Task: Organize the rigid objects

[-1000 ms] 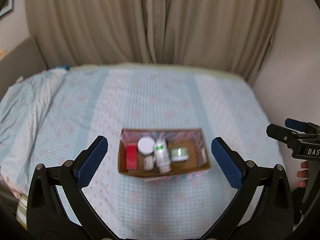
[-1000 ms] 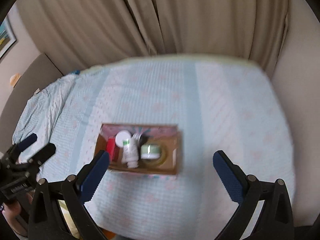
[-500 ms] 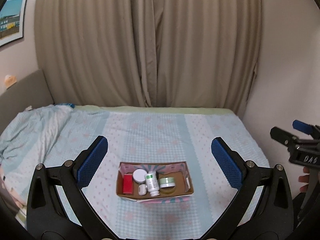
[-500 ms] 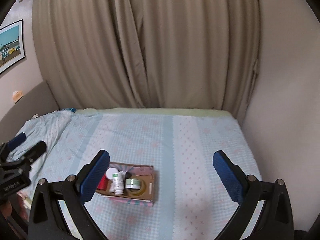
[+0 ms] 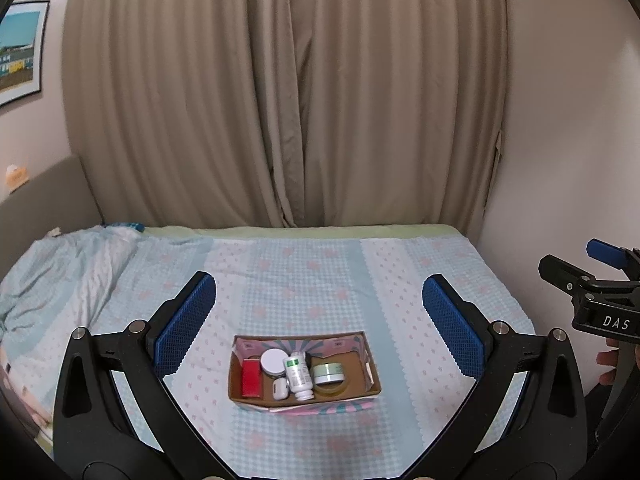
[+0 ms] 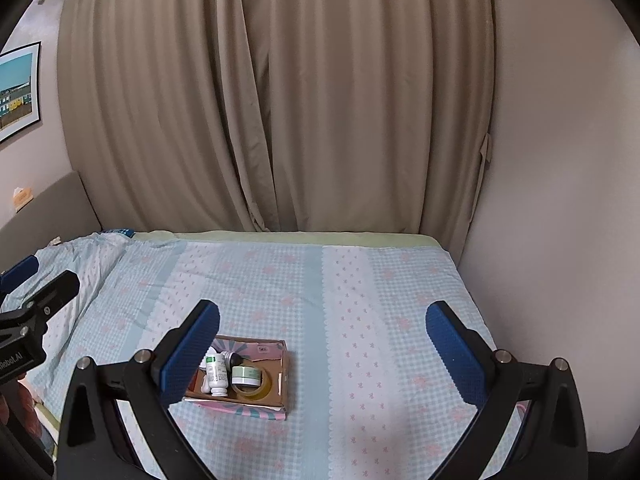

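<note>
One cardboard box (image 5: pixel 370 364) with a pink patterned outside sits on a bed (image 5: pixel 304 272) covered in a pale blue and pink checked sheet, in the lower middle of the left wrist view. Inside it lie six things: one red box (image 5: pixel 251 377) at the left end, one round white-lidded jar (image 5: pixel 273 361), one small white case (image 5: pixel 281 389), one white bottle (image 5: pixel 298 374) with a green label lying on its side, one pale green jar (image 5: pixel 329 373), and beneath that jar one roll of clear tape (image 5: pixel 330 391). The label text is too small to read.

The left gripper (image 5: pixel 316 320) hangs above the bed with its two blue-padded fingers spread wide, holding nothing. The right gripper (image 6: pixel 322 340) is likewise spread wide and empty; in its view the box appears at lower left, partly hidden behind its left finger. At the right edge of the left view, the other gripper's body reads "DAS". Beige curtains (image 5: pixel 280 100) fill the background, and one framed picture (image 5: pixel 20 52) hangs at upper left.
</note>
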Demonstrator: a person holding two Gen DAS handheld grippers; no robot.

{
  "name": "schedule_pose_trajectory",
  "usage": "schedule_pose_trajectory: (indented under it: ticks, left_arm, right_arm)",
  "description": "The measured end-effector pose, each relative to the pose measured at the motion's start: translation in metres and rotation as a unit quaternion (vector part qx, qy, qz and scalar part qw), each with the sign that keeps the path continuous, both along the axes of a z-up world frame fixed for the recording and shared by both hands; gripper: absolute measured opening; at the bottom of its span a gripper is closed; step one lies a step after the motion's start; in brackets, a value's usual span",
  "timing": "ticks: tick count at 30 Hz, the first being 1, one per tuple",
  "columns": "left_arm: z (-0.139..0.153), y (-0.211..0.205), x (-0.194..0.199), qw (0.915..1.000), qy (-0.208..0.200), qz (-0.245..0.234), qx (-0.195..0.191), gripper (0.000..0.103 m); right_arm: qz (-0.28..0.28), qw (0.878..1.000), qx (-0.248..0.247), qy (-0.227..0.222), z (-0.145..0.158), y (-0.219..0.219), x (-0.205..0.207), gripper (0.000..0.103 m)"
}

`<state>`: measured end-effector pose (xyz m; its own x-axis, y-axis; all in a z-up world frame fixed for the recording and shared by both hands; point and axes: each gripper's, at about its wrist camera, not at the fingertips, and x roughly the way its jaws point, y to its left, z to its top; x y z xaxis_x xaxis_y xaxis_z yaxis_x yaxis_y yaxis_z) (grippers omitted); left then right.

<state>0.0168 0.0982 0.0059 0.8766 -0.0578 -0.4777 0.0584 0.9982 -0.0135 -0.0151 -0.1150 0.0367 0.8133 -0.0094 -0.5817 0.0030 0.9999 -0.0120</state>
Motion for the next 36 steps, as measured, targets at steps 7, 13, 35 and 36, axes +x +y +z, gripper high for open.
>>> schedule_pose_trajectory:
  ticks: [7, 13, 35, 36]
  left_arm:
    - [-0.001, -0.001, -0.001, 1.0, 0.001, -0.001, -0.001, 0.103]
    - [-0.001, -0.003, -0.003, 1.0, -0.003, -0.001, 0.003, 0.103]
    - [-0.003, -0.009, -0.012, 0.9996, -0.018, -0.009, 0.02, 0.103]
    - [-0.003, -0.009, -0.011, 0.9996, -0.019, -0.009, 0.02, 0.103]
  right_arm:
    - [-0.003, 1.0, 0.002, -0.001, 0.002, -0.003, -0.005, 0.103]
    - [-0.002, 1.0, 0.004, 0.0, 0.001, -0.003, -0.006, 0.103]
    - [-0.007, 1.0, 0.01, -0.006, -0.001, -0.004, -0.006, 0.103]
    - [-0.007, 1.0, 0.009, -0.005, -0.001, -0.004, -0.006, 0.103]
